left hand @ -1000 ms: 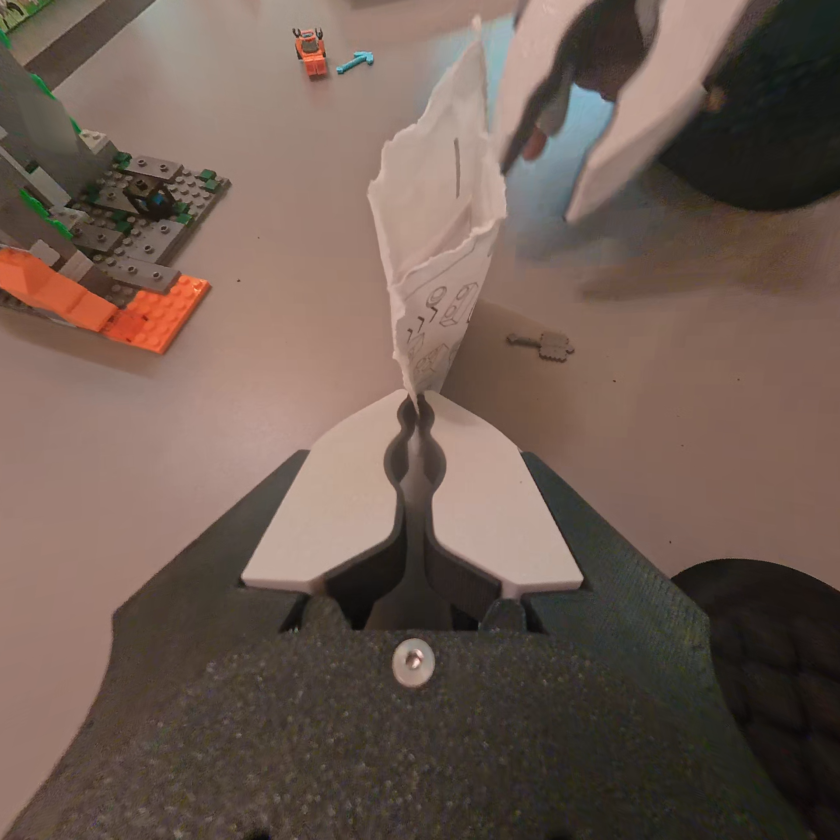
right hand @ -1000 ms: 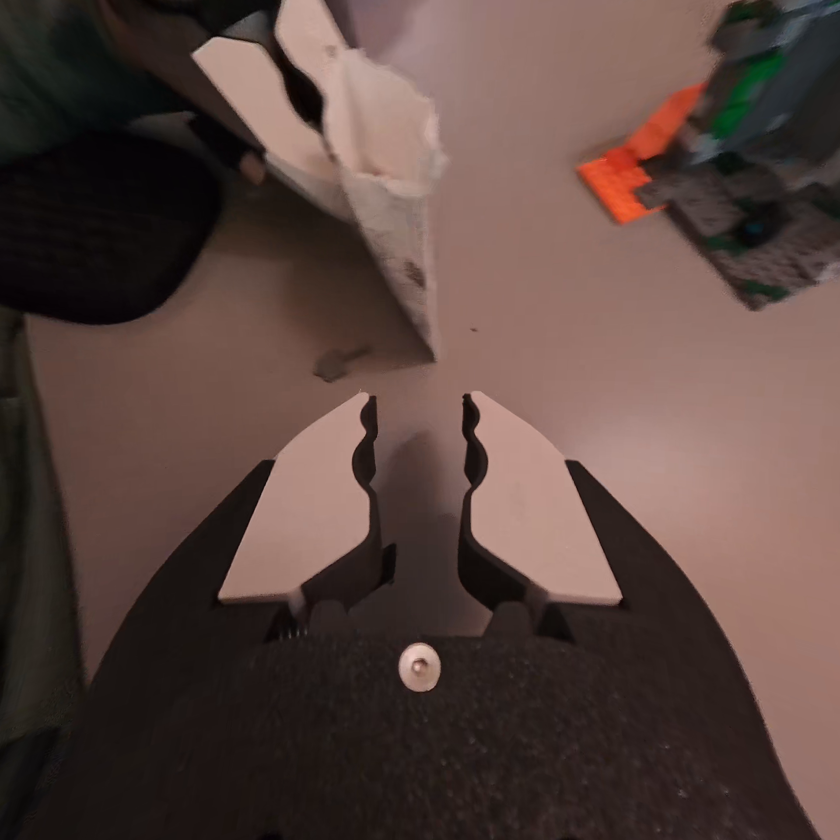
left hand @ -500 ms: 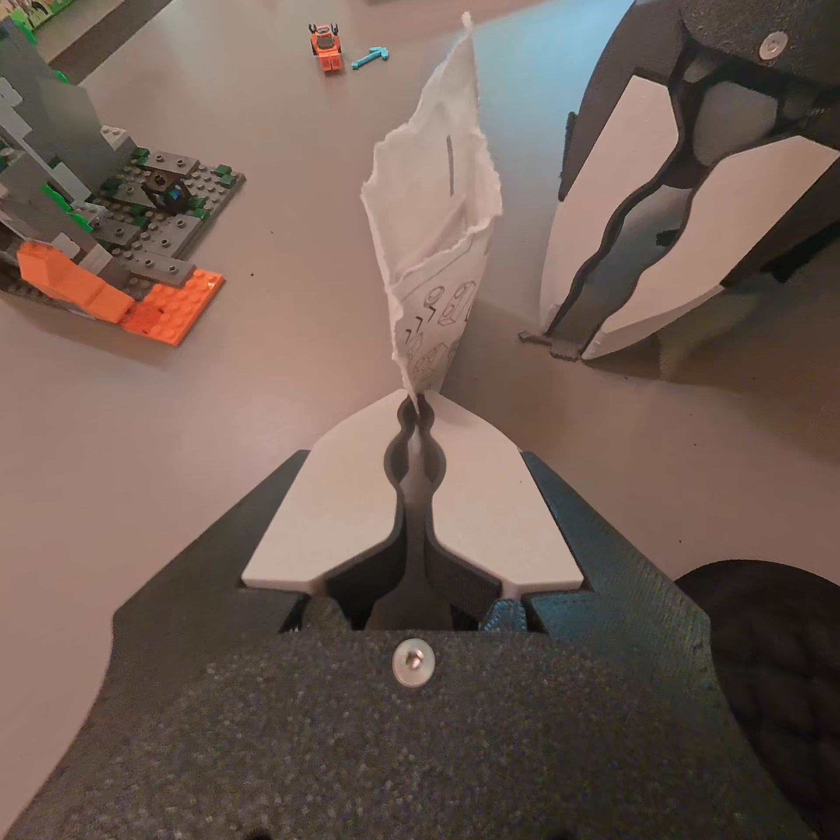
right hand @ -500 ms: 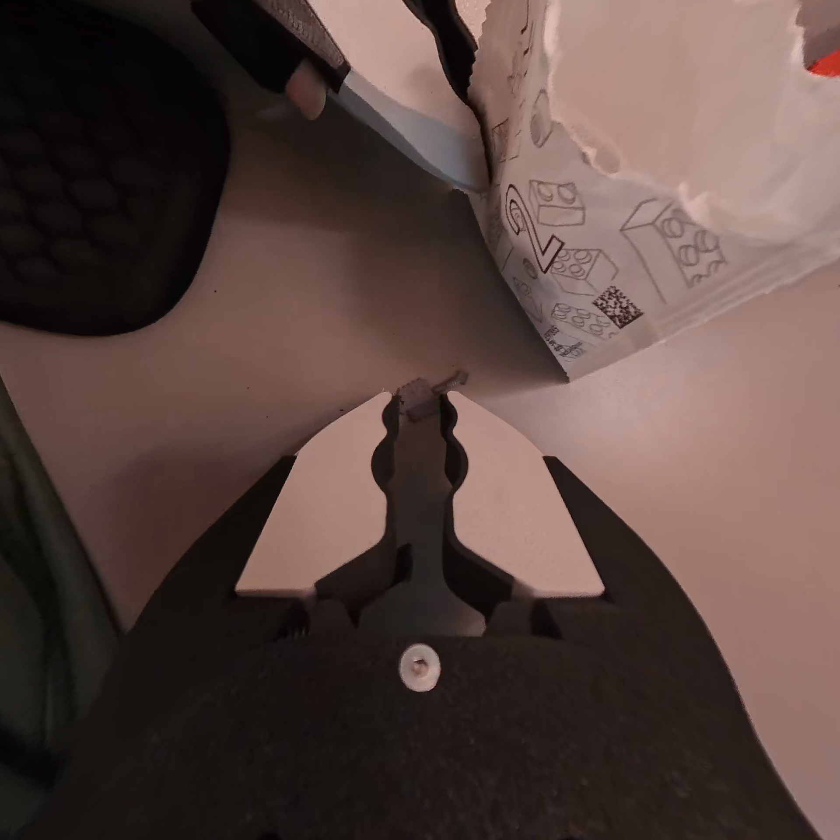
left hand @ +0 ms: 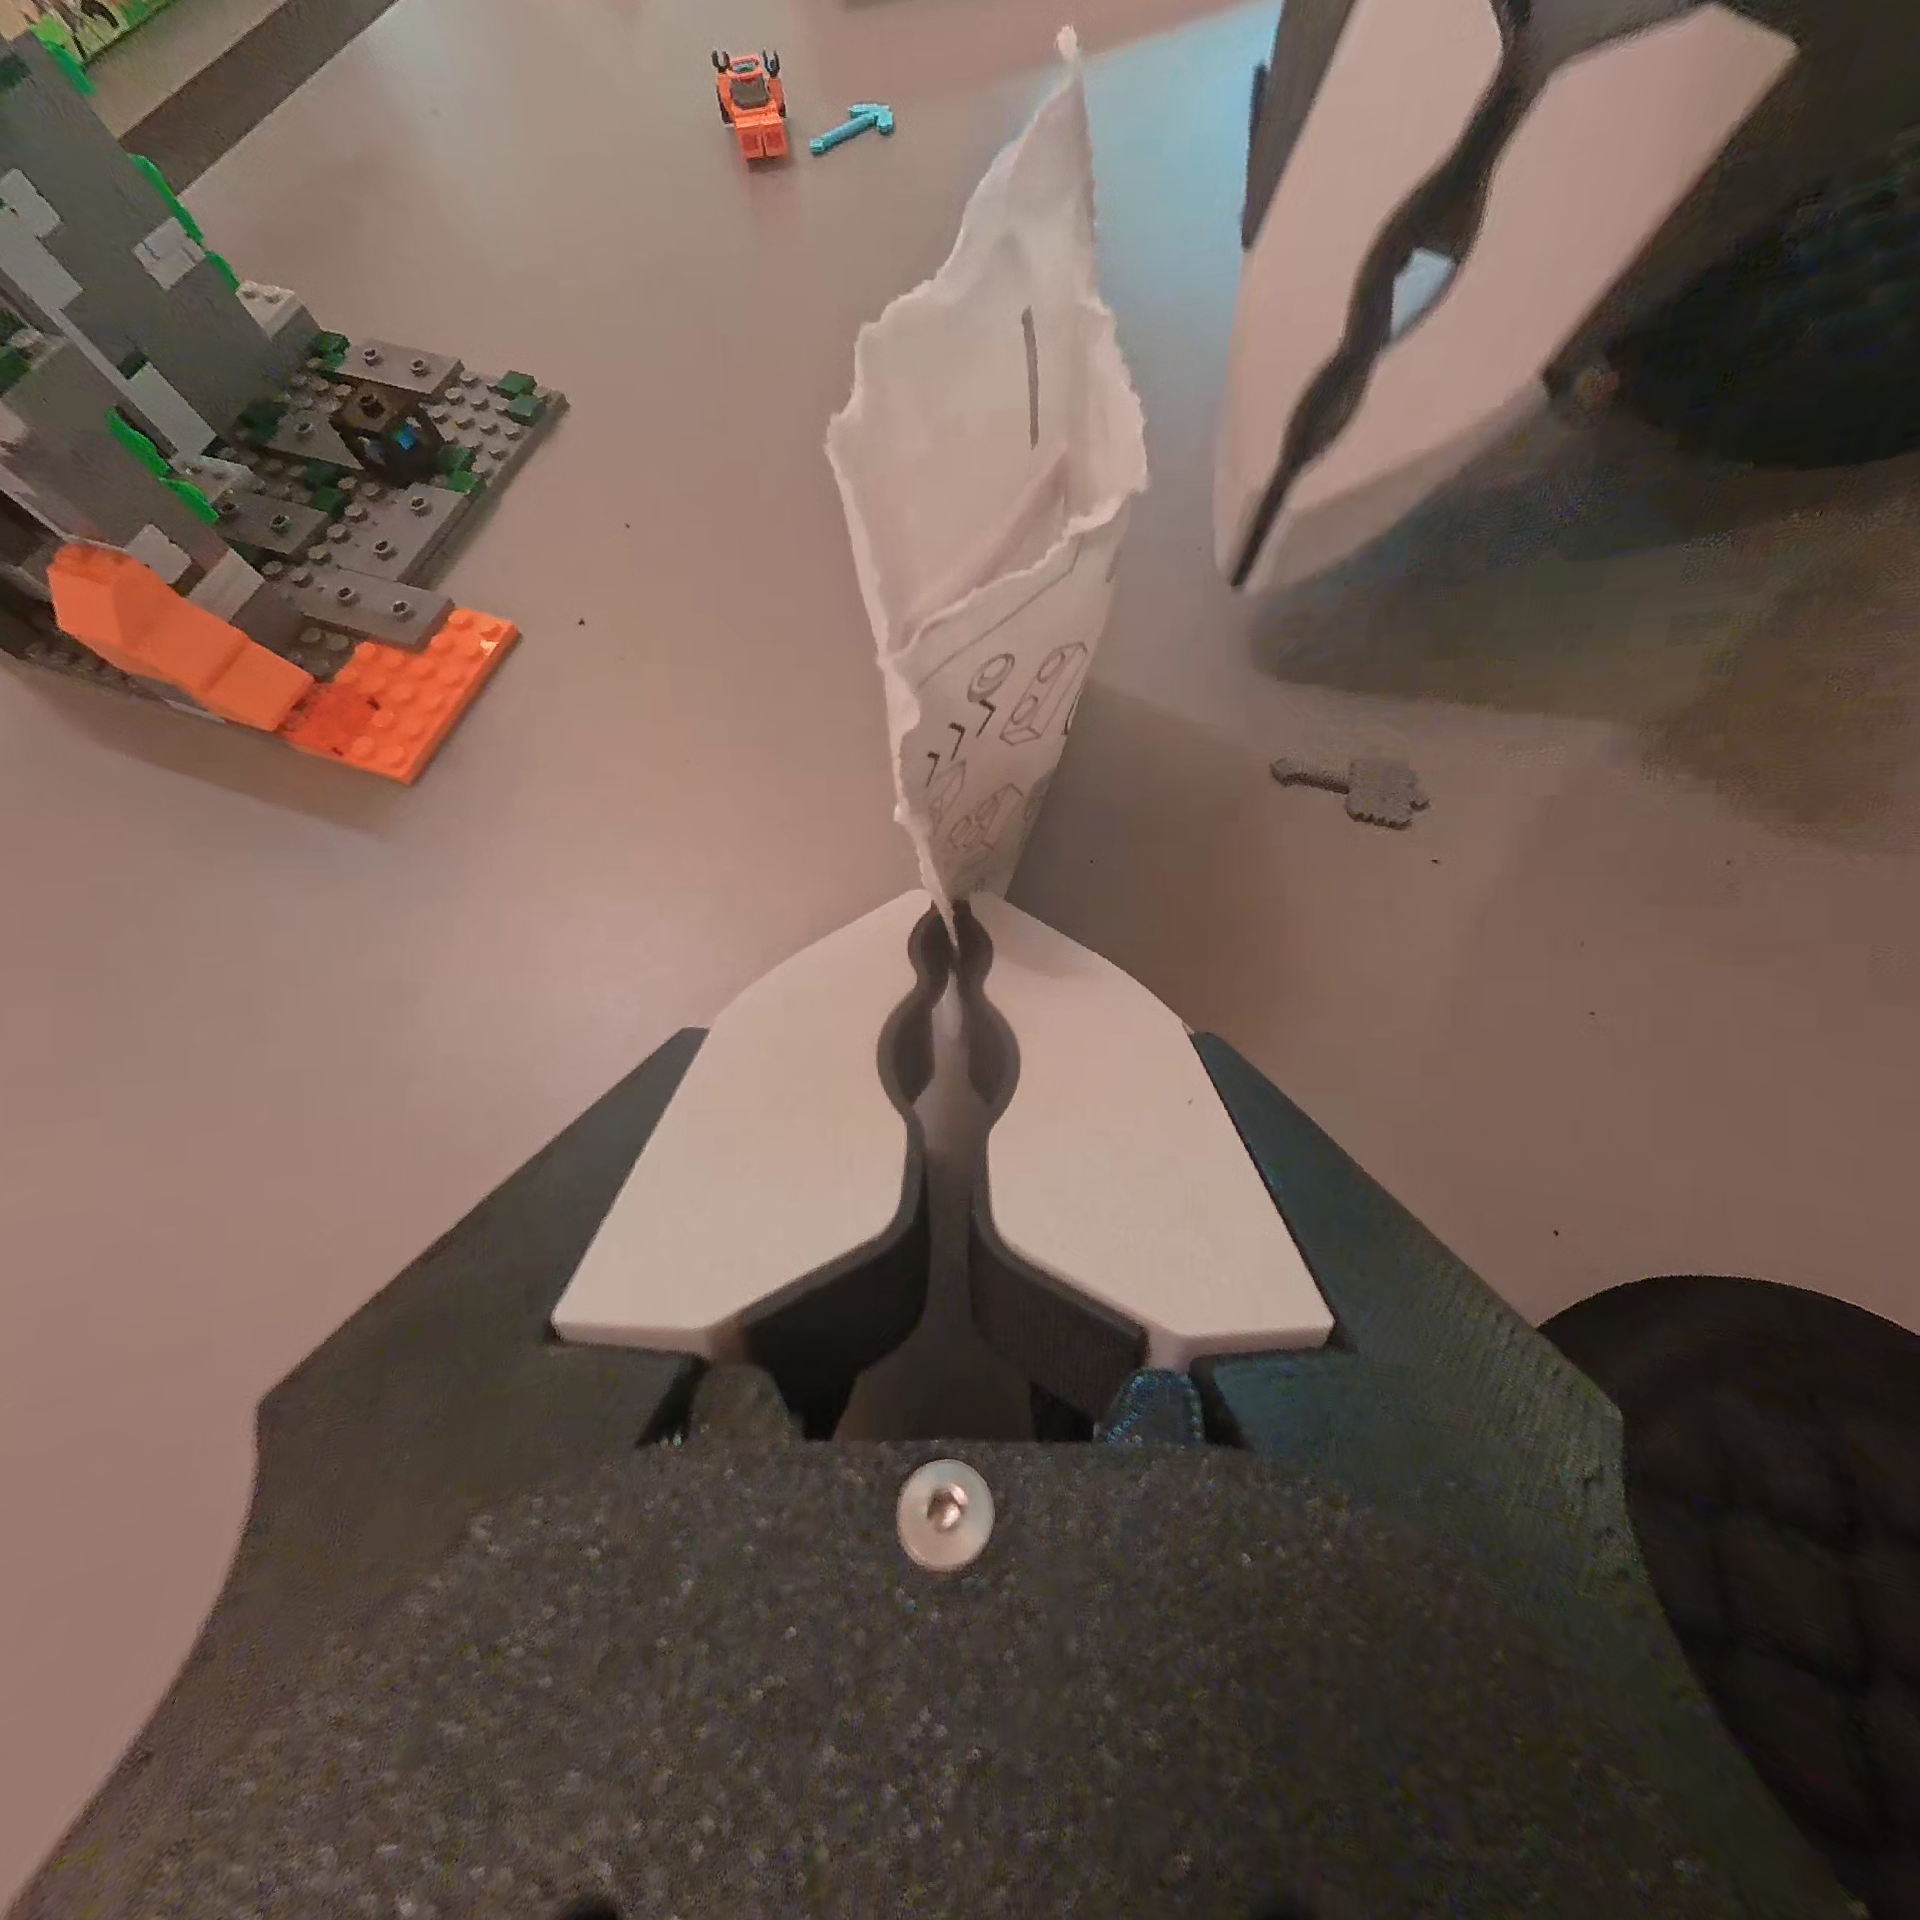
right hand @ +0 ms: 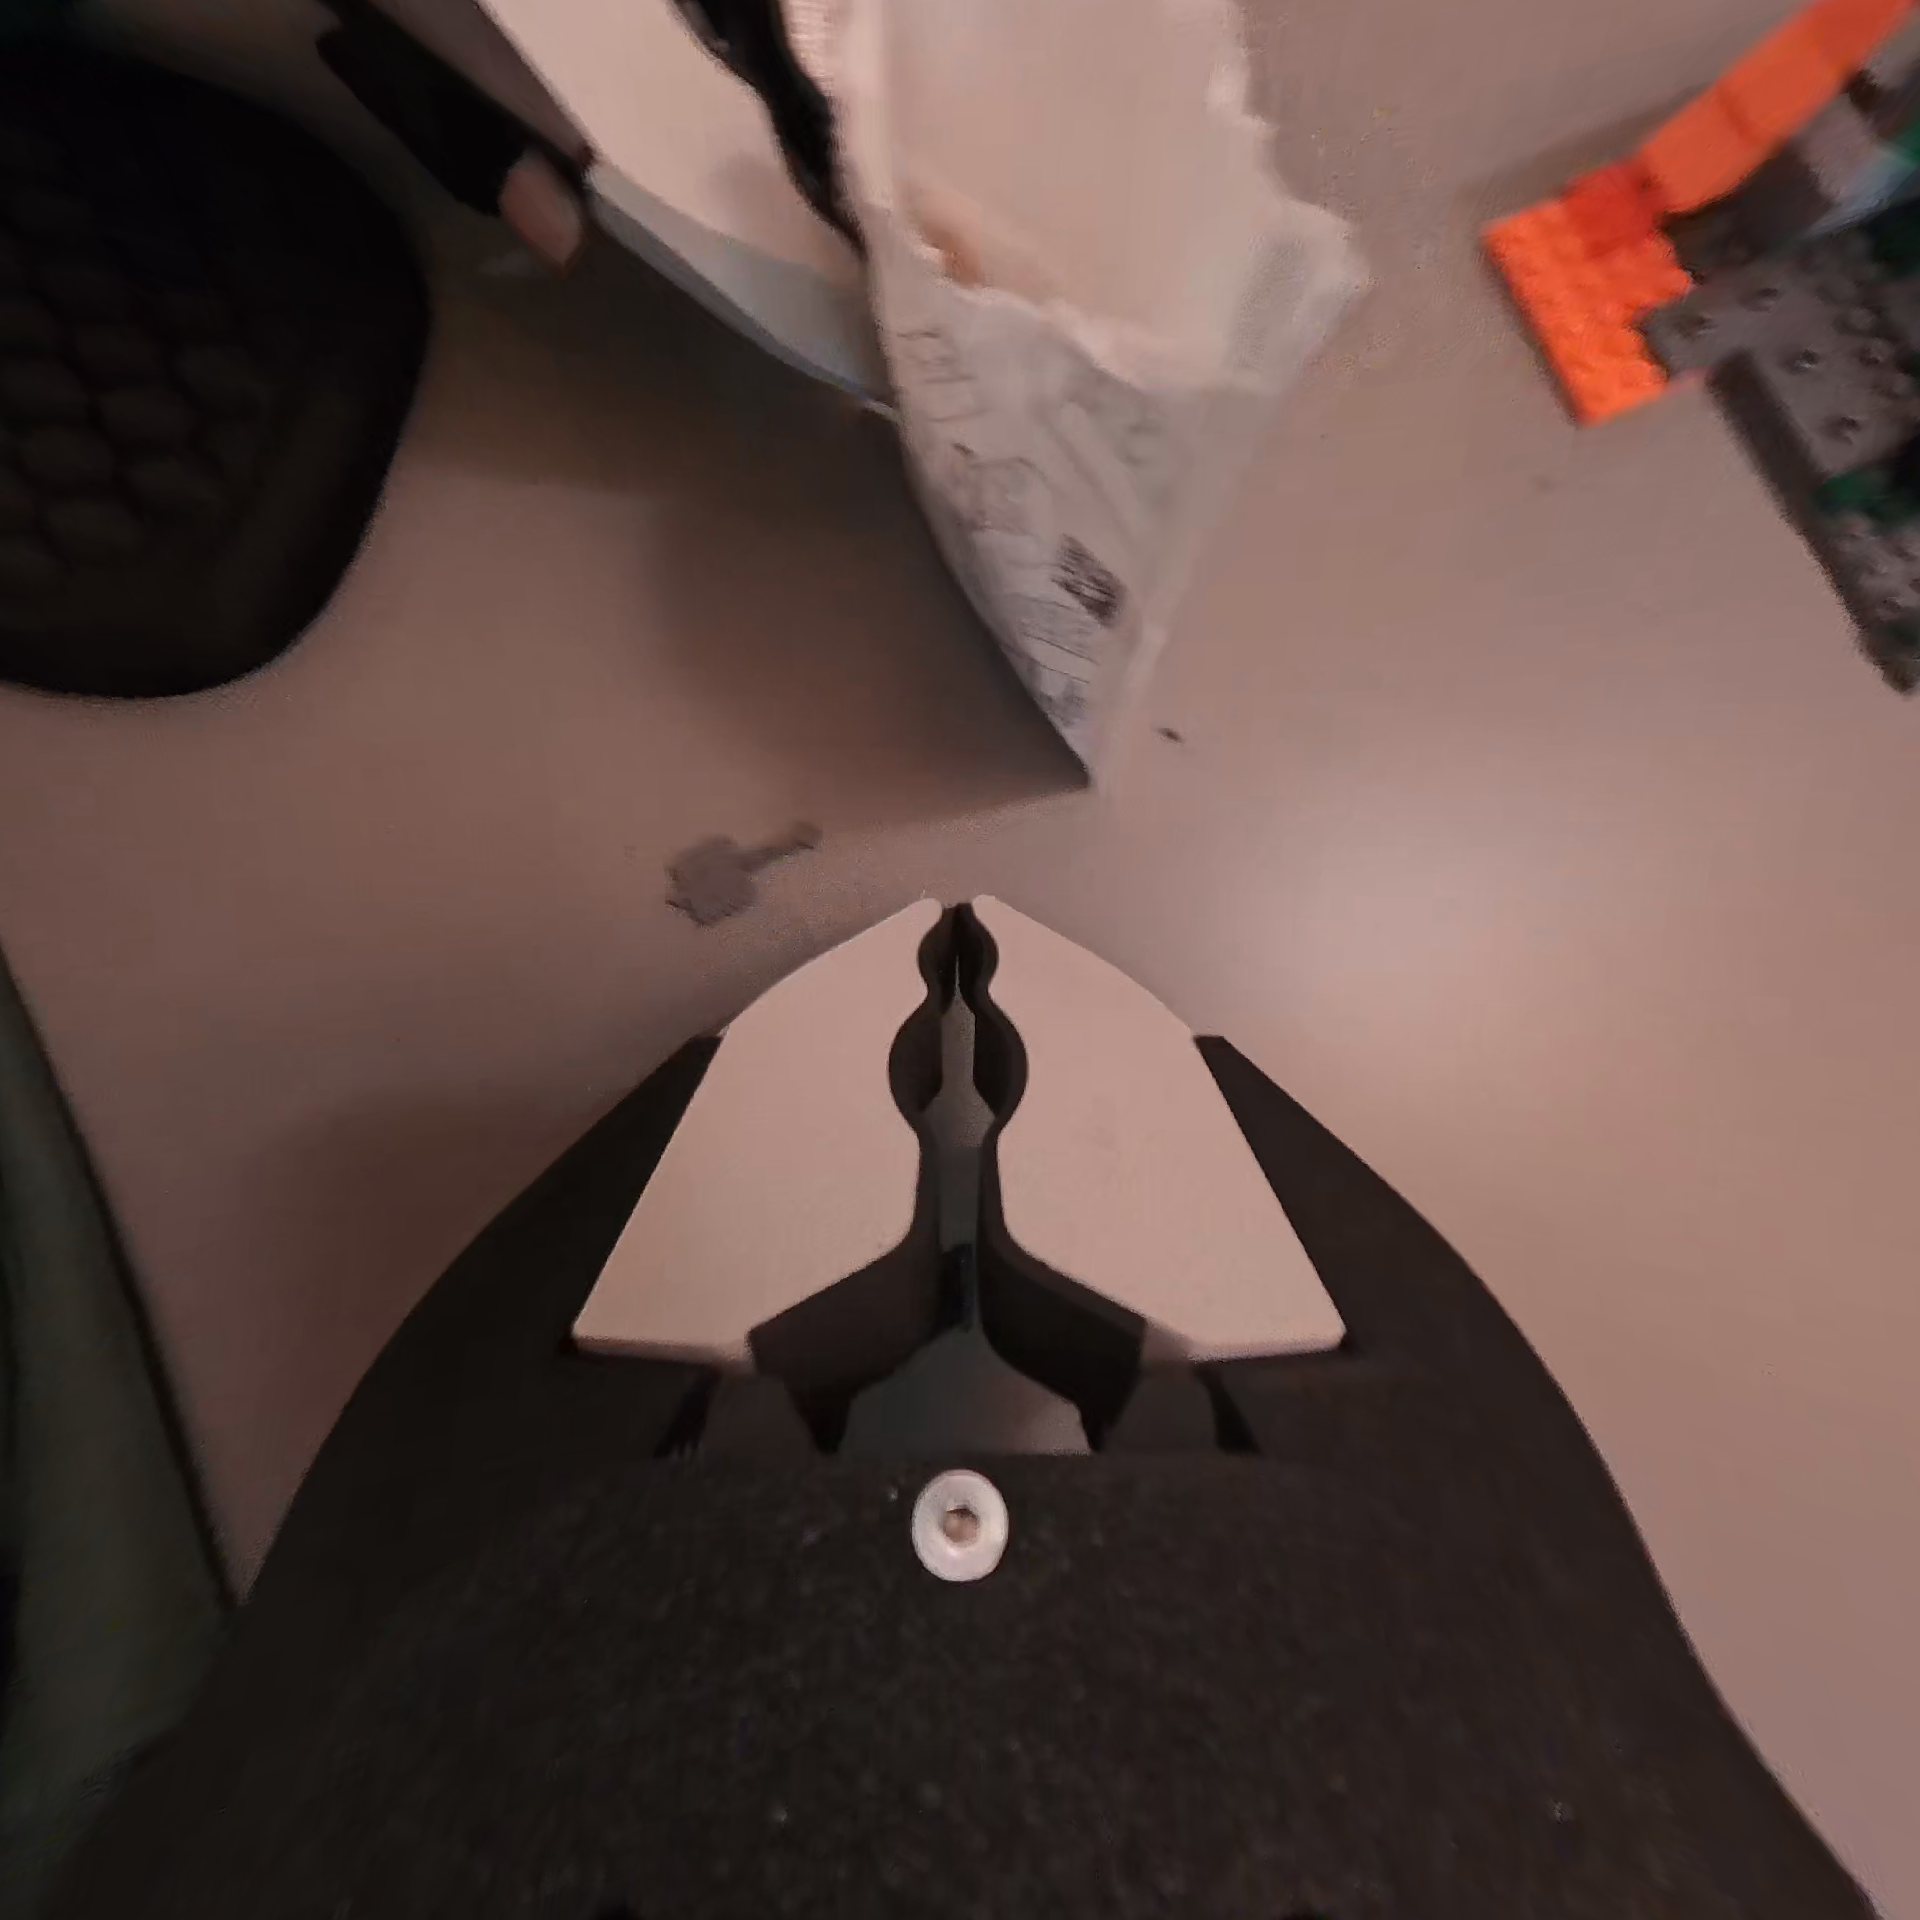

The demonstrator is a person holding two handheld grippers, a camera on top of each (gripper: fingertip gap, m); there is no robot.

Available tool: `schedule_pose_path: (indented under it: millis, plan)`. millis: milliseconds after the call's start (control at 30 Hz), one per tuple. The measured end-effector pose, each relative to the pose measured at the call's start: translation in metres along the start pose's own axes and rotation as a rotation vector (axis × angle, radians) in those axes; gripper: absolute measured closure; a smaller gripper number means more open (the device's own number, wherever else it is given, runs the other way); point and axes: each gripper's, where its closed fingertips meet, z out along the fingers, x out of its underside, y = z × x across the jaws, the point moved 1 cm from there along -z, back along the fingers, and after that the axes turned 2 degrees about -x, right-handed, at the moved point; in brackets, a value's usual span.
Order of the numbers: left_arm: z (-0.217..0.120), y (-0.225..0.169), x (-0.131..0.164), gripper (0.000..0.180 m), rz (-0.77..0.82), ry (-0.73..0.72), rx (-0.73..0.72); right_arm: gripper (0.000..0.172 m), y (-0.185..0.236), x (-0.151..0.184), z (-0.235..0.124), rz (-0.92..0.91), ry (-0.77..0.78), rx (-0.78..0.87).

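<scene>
My left gripper [left hand: 954,914] is shut on the bottom corner of a torn white paper bag [left hand: 987,499] printed with brick drawings and holds it upright above the table. The bag also shows in the right wrist view [right hand: 1049,468]. My right gripper [right hand: 958,912] is shut with nothing between its pads. It also shows in the left wrist view [left hand: 1247,561], lifted off the table to the right of the bag. A small flat grey toy piece [right hand: 727,868] lies on the table just left of the right fingertips. It also shows in the left wrist view [left hand: 1356,790].
A grey, green and orange brick build [left hand: 260,499] stands at the left, and shows in the right wrist view [right hand: 1766,260]. A small orange figure [left hand: 753,99] and a teal pickaxe [left hand: 854,127] lie far back. A black quilted object [right hand: 156,395] sits beside the grippers. Left tips to right tips: about 10 cm.
My right gripper came down with its jaws around the grey piece, then closed fully and drew back. The piece stayed on the table, so the pads met on air. My left gripper kept its hold.
</scene>
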Motion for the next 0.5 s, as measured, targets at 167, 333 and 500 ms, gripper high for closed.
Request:
schedule_pose_path:
  millis: [167,333,500]
  plan:
    - [0.000,0.000,0.000,0.180,-0.004,0.000,0.002,0.161,-0.001,-0.001,-0.016,-0.014,-0.037,-0.027]
    - [0.000,0.000,0.000,0.180,-0.006,0.000,0.002,0.146,0.034,-0.002,0.009,-0.037,0.025,-0.098]
    - [0.000,0.000,0.000,0.180,-0.004,0.000,0.003,0.144,0.039,-0.004,0.024,-0.029,0.076,-0.050]
